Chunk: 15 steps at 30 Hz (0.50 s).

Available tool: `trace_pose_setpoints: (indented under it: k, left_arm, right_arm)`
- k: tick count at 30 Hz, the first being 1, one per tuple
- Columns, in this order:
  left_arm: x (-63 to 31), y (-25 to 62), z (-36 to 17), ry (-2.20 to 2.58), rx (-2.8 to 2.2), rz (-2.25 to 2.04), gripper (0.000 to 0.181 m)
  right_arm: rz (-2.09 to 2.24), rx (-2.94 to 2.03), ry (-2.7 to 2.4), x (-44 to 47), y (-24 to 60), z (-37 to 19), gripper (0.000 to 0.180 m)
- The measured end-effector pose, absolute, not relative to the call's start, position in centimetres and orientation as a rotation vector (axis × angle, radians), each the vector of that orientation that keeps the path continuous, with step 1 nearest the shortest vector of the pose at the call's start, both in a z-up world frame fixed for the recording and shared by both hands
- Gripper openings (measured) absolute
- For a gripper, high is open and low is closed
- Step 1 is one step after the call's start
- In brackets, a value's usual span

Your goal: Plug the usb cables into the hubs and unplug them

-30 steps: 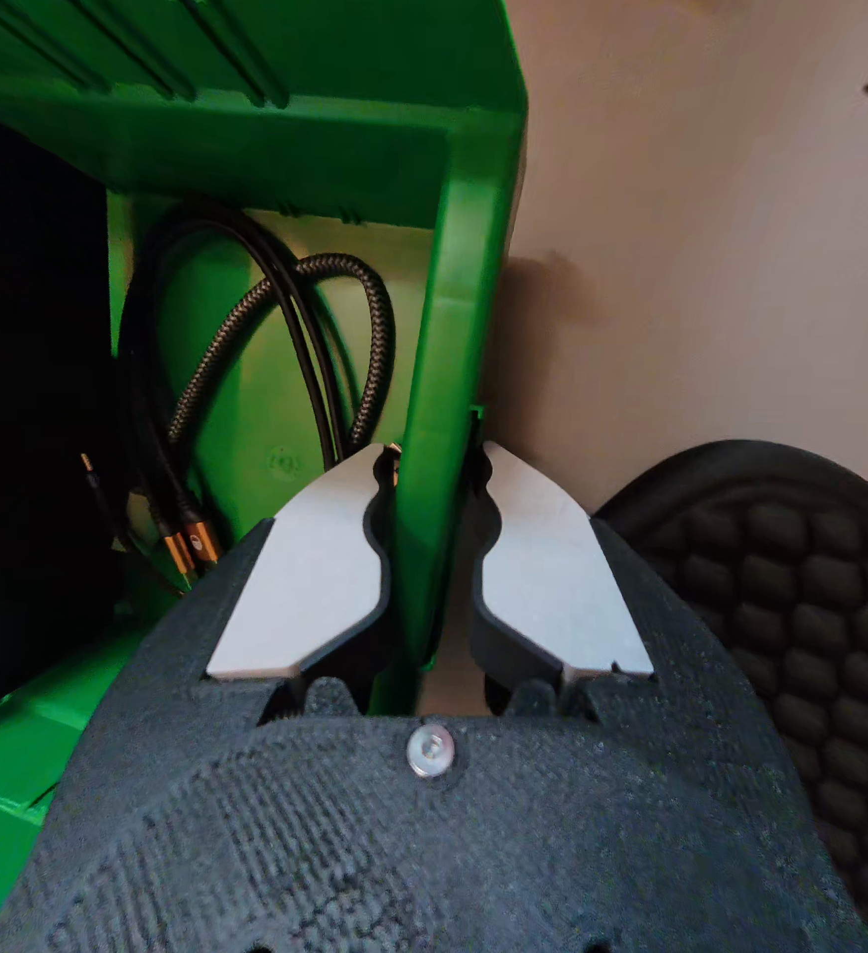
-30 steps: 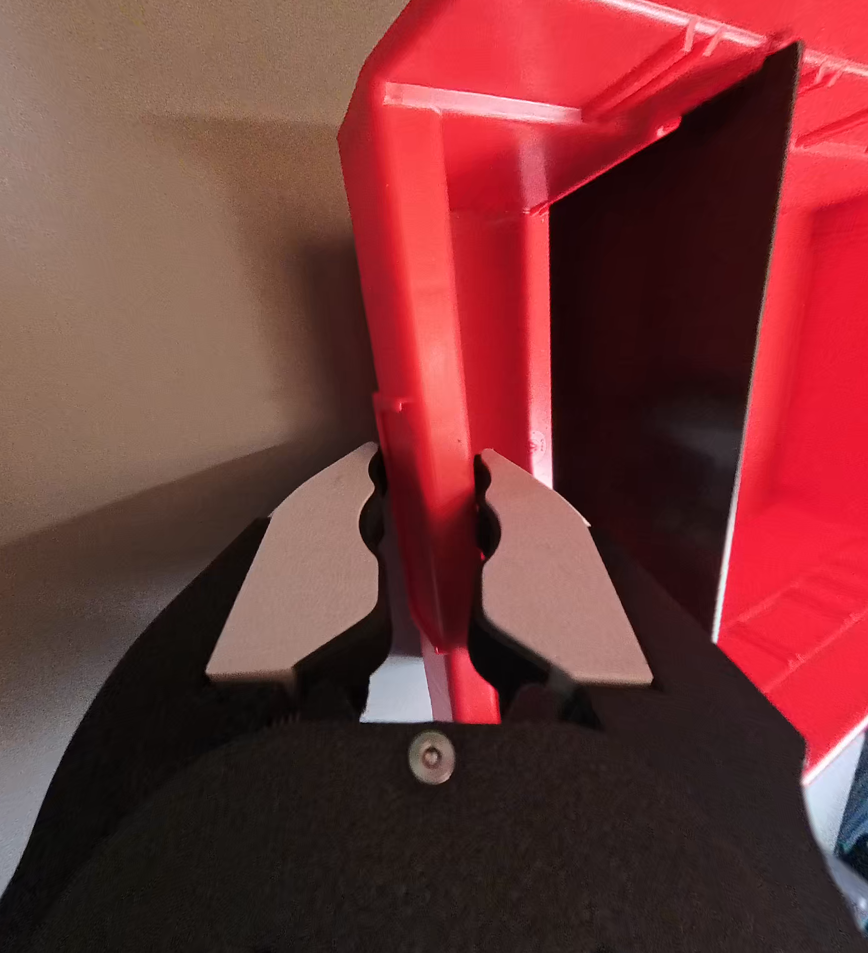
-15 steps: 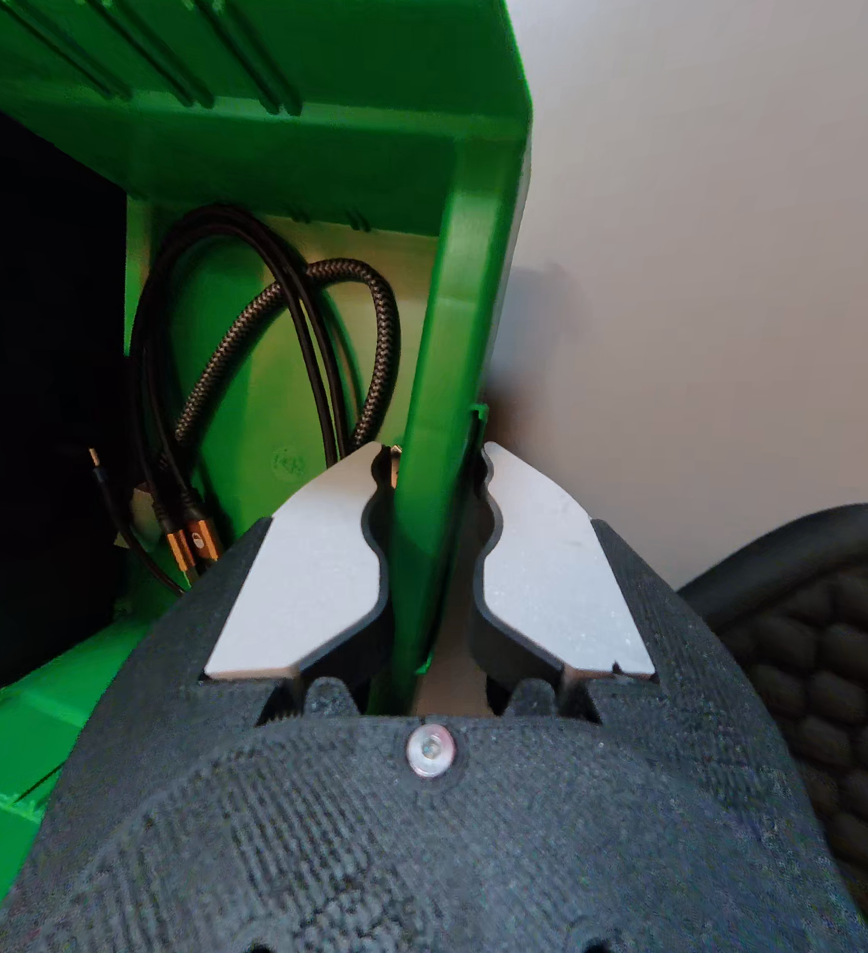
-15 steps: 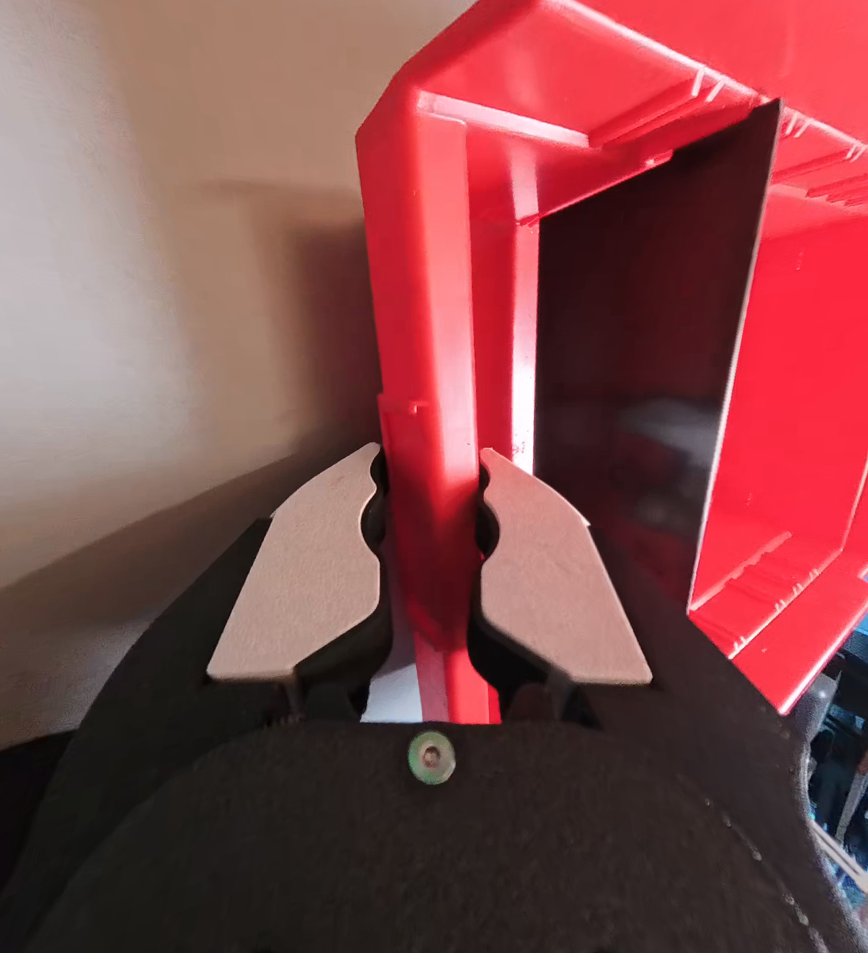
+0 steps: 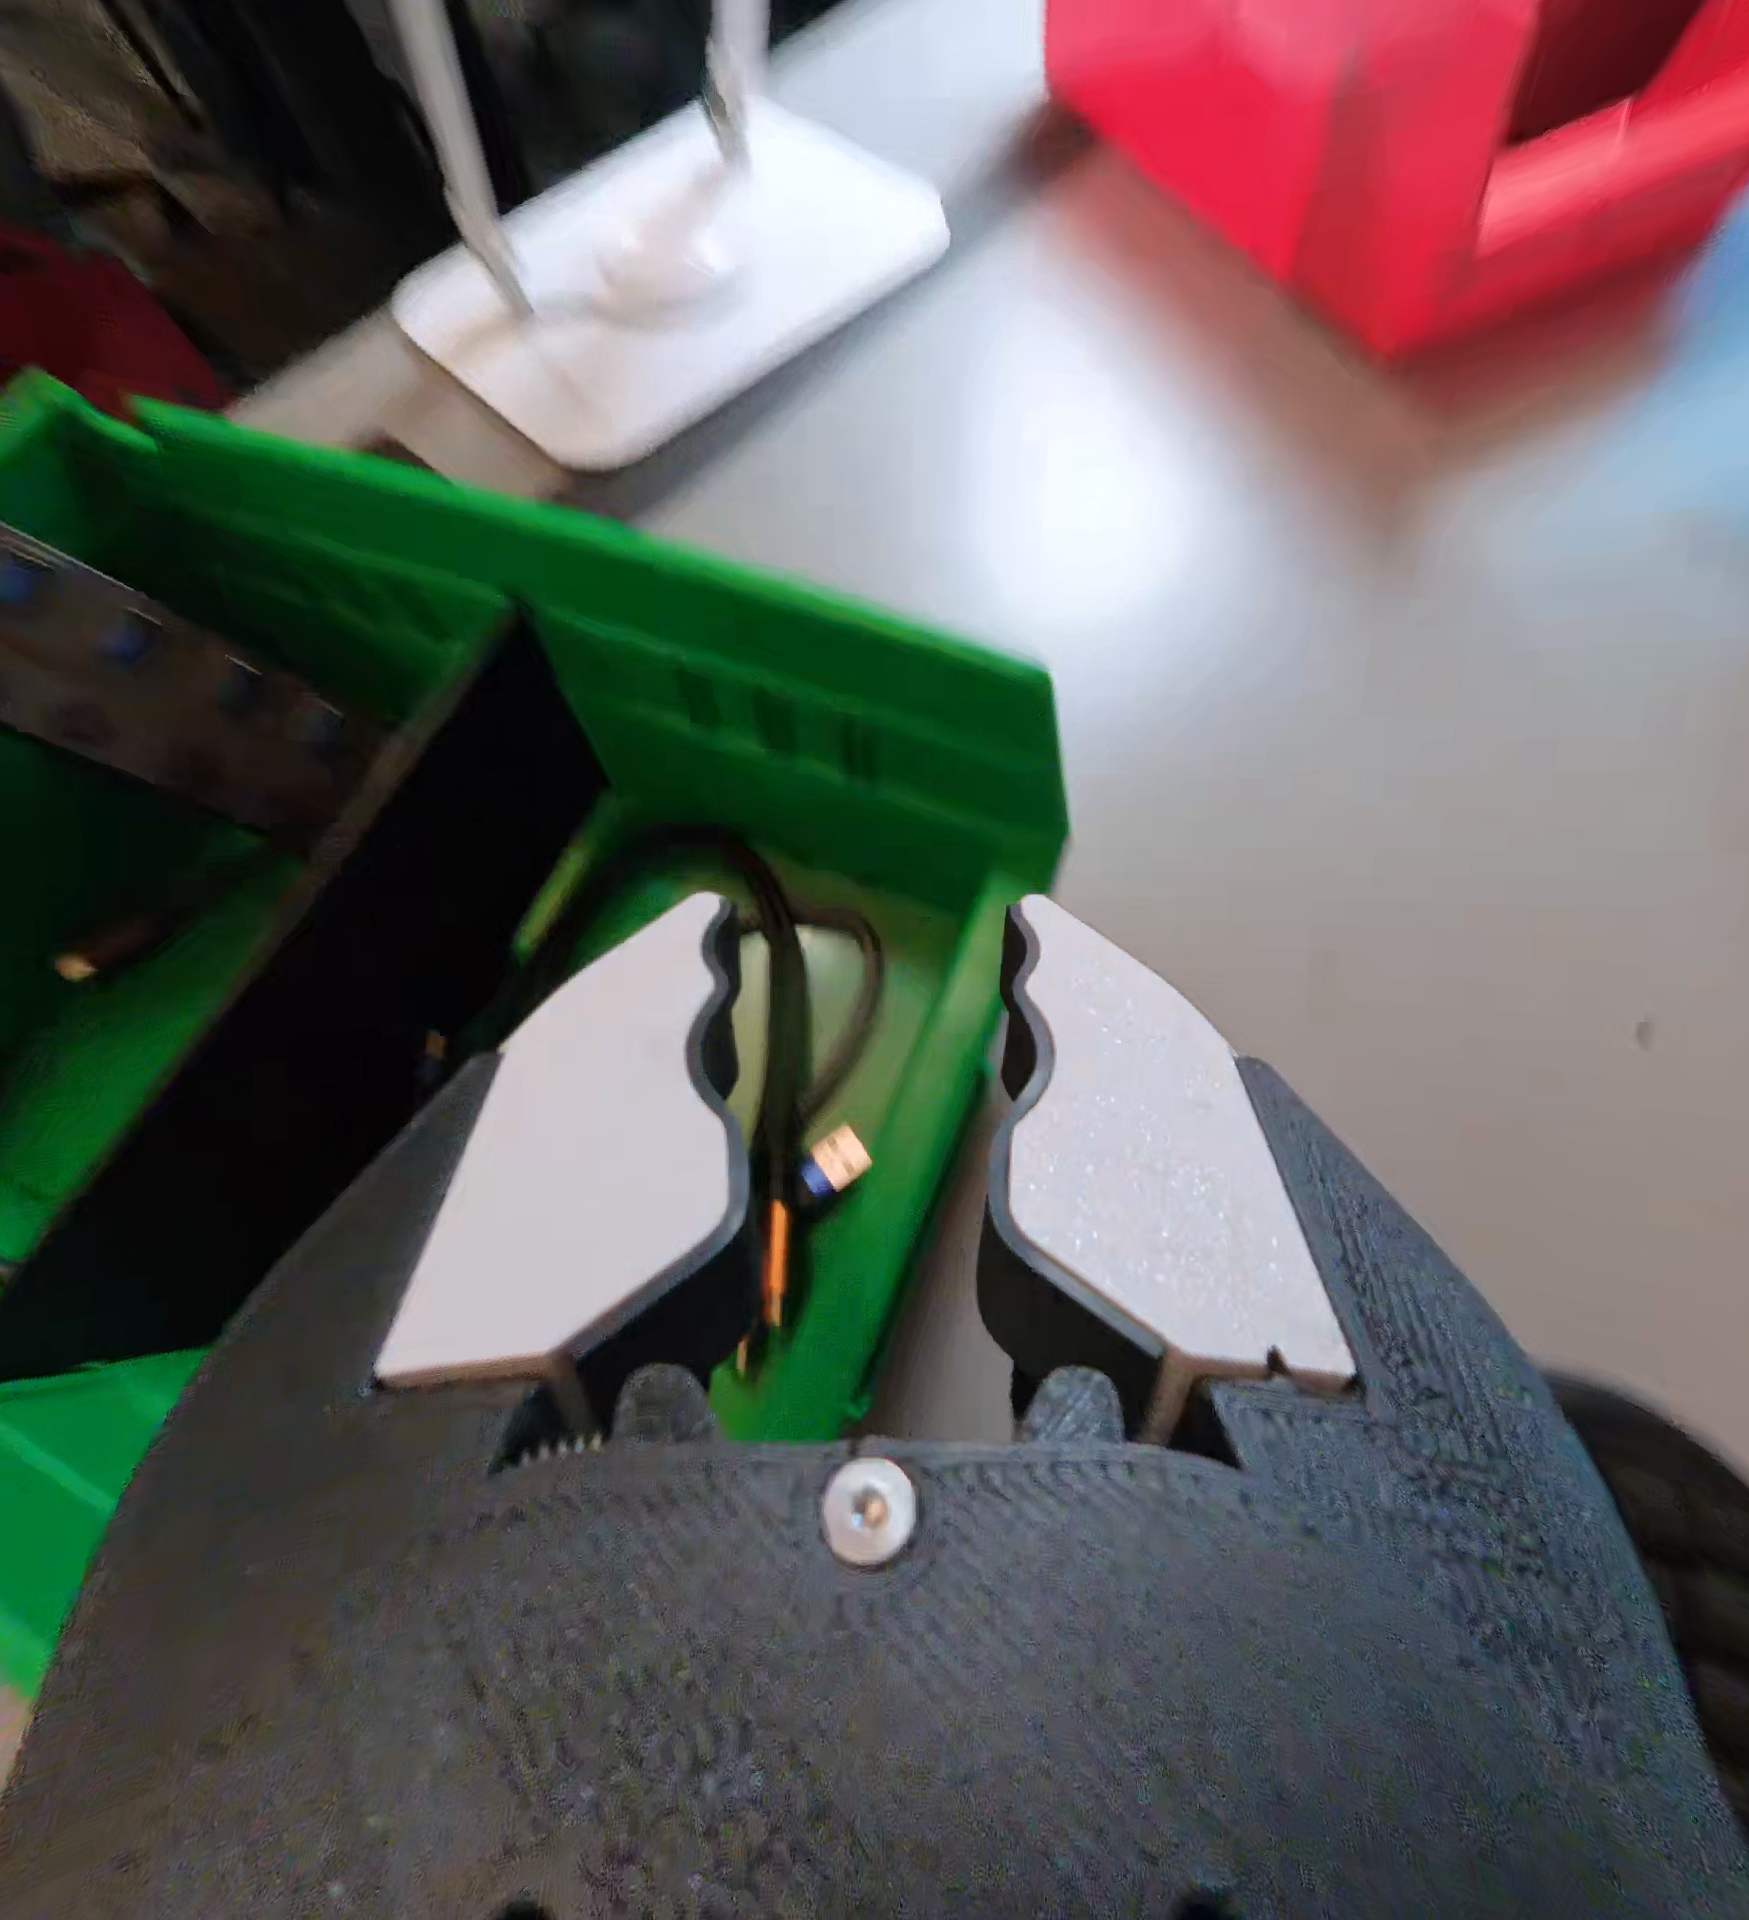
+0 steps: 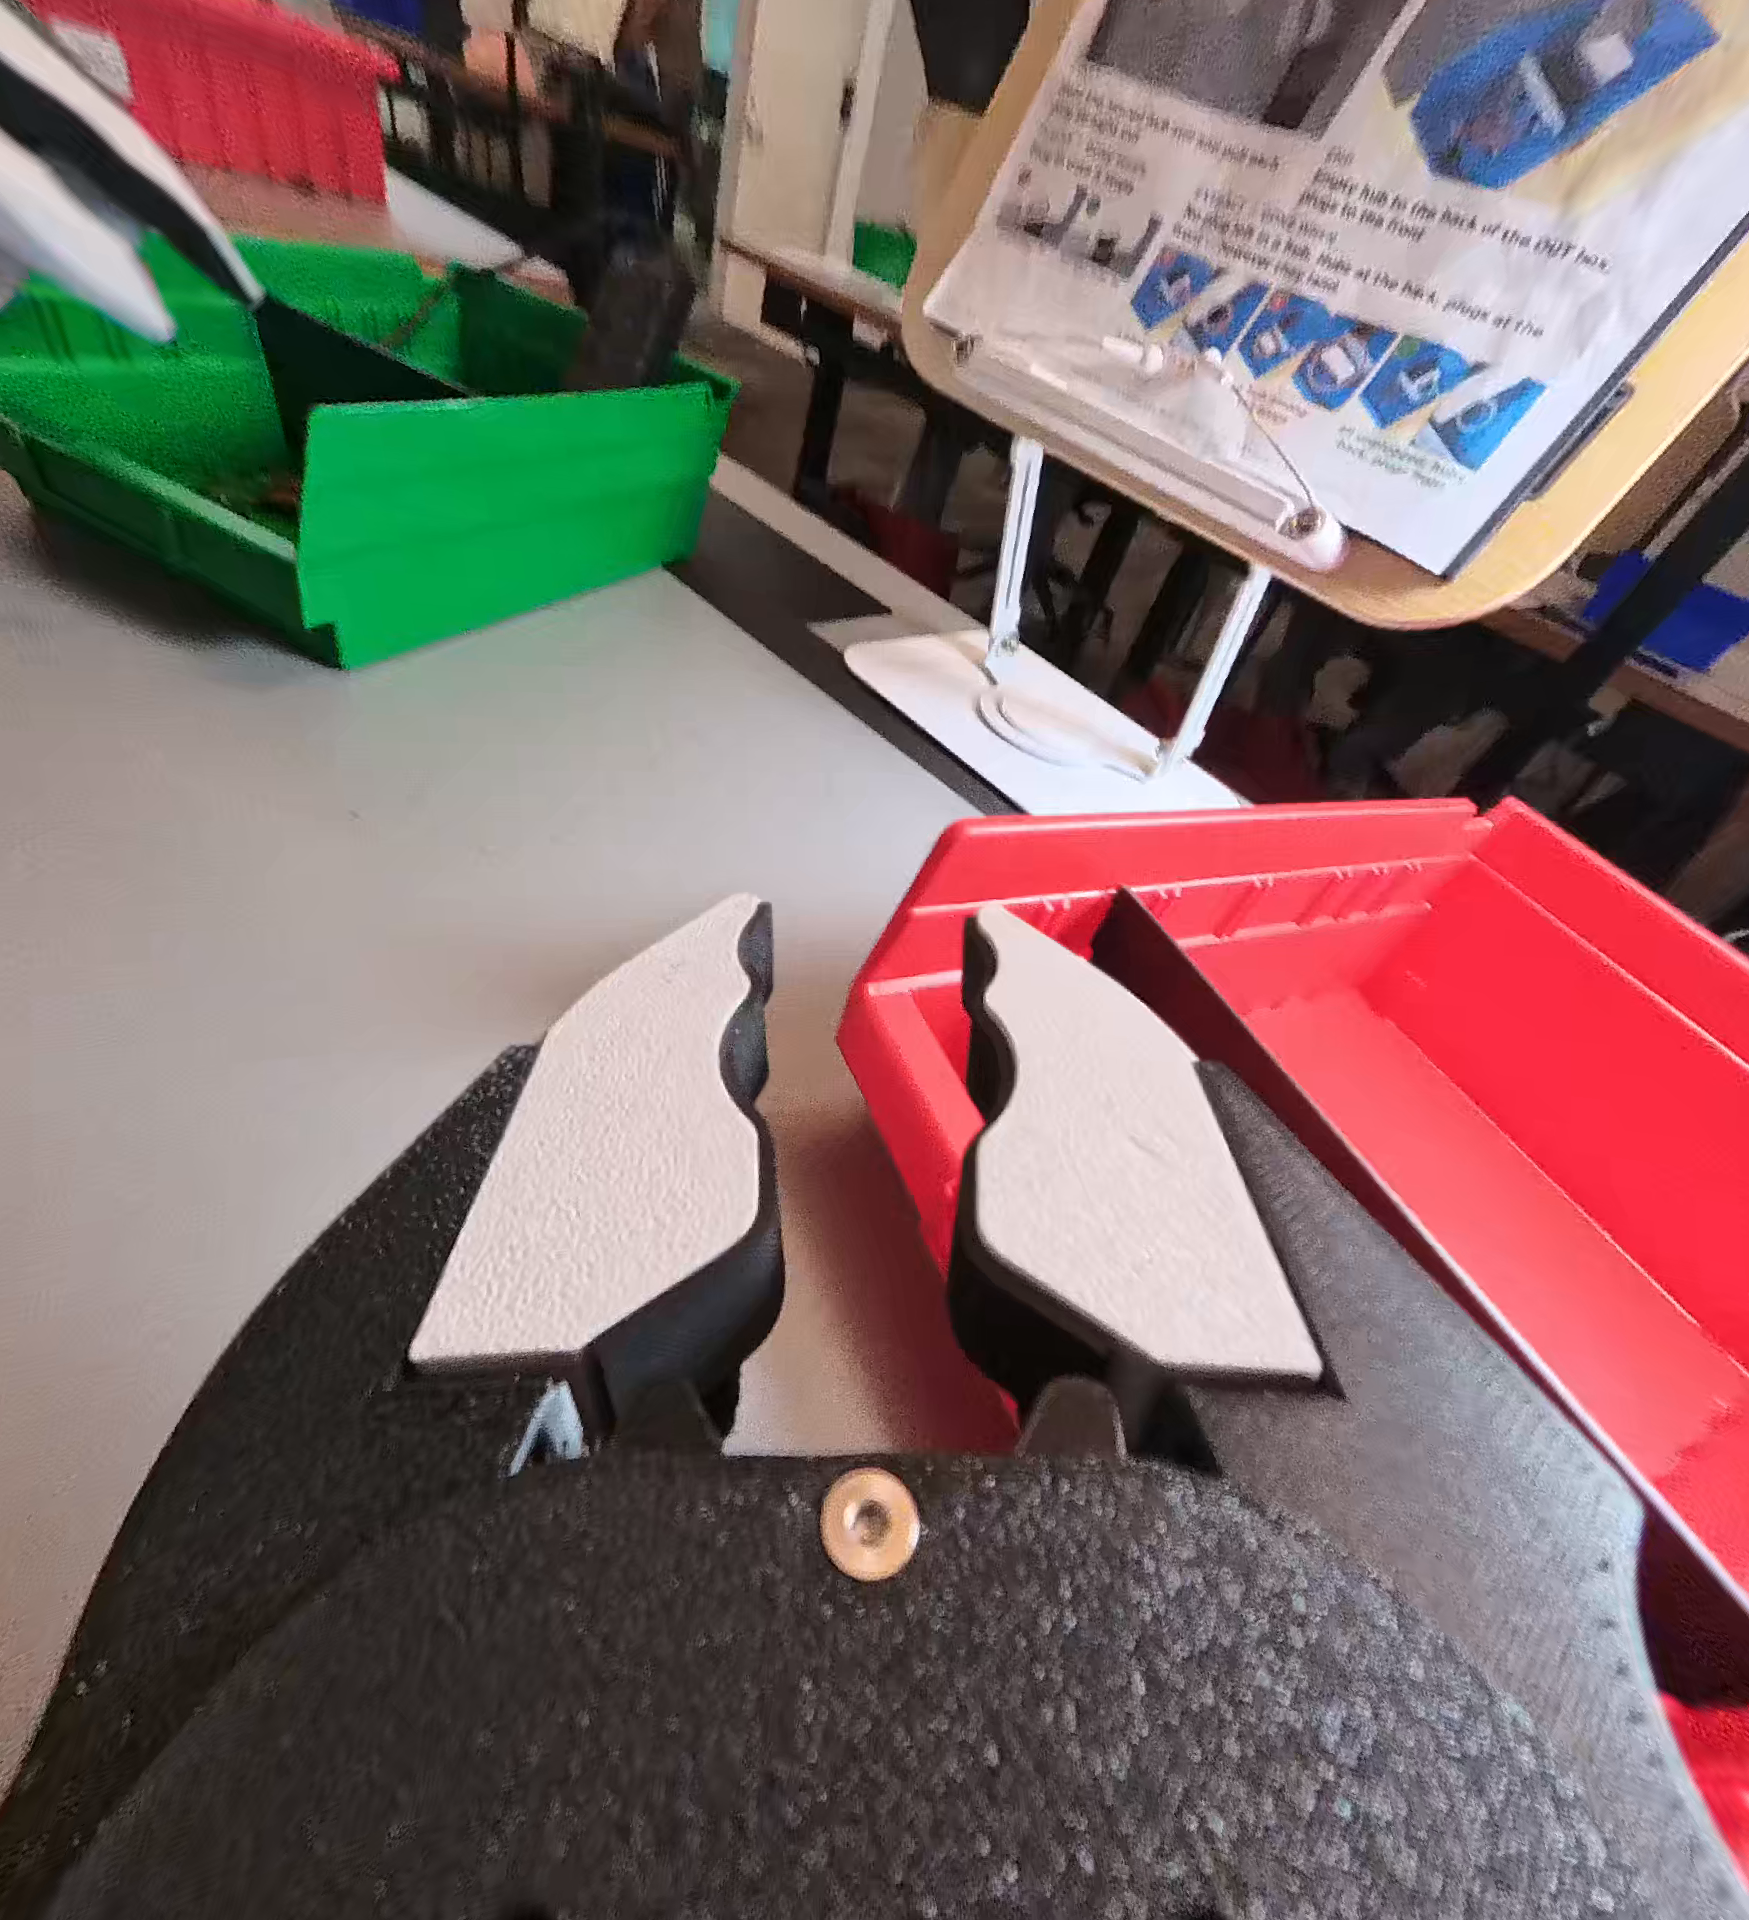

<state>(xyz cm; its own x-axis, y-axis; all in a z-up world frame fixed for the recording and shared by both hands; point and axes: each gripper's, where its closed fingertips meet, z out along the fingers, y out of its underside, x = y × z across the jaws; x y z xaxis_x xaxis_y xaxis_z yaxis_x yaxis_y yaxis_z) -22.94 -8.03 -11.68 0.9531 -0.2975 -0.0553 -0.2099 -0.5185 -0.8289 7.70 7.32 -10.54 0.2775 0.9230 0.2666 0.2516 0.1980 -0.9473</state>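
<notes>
Both bins have gone from held up on end to lying flat on the grey table [image 6: 226,935], and both grippers have let go. Left gripper [image 5: 865,935] is spread, straddling the right wall of the green plastic bin [image 5: 808,727]; right gripper [image 6: 865,935] is parted astride the corner wall of the red plastic bin [image 6: 1576,1091]. Black braided usb cables [image 5: 785,1023] with orange plugs lie in the green bin's near right compartment. No hub is clearly visible. Plugging probably starts from here.

Black usb cables [image 5: 787,1049] with orange plugs, loose in green bin's [image 5: 828,748] corner compartment.
</notes>
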Motion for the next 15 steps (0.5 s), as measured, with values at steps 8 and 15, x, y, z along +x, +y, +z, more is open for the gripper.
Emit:
trace_pose_setpoints:
  k: [8, 15]
  left_arm:
    - [-34.6, 0.4, -5.0, -0.198, -2.02, -0.037, 0.058]
    - [-41.2, 6.4, -9.9, -0.565, -2.112, -0.036, 0.078]
  right_arm:
    - [0.726, -1.32, -1.266, 7.0, 6.0, -12.3, 0.033]
    - [0.747, -1.31, -1.239, 7.2, 5.9, -11.9, 0.03]
